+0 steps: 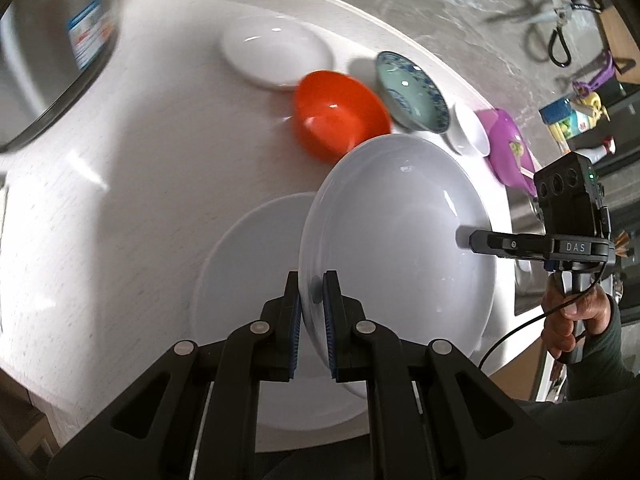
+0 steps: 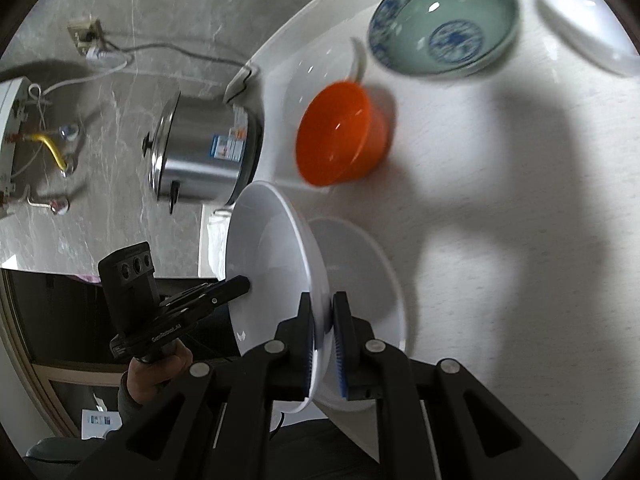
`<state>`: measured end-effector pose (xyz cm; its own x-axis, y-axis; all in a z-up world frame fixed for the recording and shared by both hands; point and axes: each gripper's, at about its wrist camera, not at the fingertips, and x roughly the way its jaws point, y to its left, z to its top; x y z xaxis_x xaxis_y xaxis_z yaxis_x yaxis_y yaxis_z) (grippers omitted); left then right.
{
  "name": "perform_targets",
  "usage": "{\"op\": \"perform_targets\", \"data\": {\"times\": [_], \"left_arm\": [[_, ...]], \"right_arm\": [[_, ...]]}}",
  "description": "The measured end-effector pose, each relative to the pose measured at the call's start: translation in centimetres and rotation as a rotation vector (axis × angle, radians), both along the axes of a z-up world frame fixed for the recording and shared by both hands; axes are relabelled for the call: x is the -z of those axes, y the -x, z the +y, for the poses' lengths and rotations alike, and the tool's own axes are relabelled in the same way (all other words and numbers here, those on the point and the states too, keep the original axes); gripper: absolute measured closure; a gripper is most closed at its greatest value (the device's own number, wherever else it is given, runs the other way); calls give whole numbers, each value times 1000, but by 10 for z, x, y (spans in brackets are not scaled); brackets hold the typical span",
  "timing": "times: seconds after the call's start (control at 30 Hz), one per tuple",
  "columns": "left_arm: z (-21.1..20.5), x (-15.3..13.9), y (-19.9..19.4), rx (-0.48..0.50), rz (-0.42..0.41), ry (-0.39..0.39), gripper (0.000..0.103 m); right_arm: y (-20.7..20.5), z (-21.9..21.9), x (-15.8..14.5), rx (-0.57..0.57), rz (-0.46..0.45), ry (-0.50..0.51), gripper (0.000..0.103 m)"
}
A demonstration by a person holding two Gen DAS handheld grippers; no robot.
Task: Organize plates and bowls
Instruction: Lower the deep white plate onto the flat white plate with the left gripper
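Observation:
Both grippers hold one large white plate (image 1: 396,236) by opposite rims, tilted above a second white plate (image 1: 248,280) lying on the white table. My left gripper (image 1: 314,296) is shut on its near rim. My right gripper (image 2: 322,314) is shut on the other rim of the plate (image 2: 272,264); its finger also shows in the left wrist view (image 1: 480,240). The lower plate (image 2: 360,280) lies just beyond. An orange bowl (image 1: 336,116), a blue-patterned bowl (image 1: 412,92), a small white dish (image 1: 470,130) and a white plate (image 1: 276,52) stand further back.
A steel pot (image 1: 52,44) stands at the table's left; it also shows in the right wrist view (image 2: 204,152). A purple dish (image 1: 510,144) sits at the right edge (image 1: 500,200). The orange bowl (image 2: 340,134) and blue-patterned bowl (image 2: 444,20) are close together.

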<state>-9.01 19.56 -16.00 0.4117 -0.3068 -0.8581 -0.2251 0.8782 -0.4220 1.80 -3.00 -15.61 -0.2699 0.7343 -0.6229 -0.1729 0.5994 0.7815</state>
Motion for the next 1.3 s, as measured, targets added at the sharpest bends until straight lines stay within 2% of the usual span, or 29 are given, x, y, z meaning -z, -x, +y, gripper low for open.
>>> {"op": "perform_targets", "data": {"times": [0.23,0.6,1.0,1.3], "left_arm": [[24,23,30,-15,34,1,94],[31,70,40,24,72,24,94],[16,88,25,66,84,3,93],[11,90,23,77,66,-2,93]], "right_arm": [[20,30,14,-34,23,20,91],[40,33,46,-3,39,105,91],[45,31,56,20,18,152,91],[48,33,61,8,-19,203,91]]}}
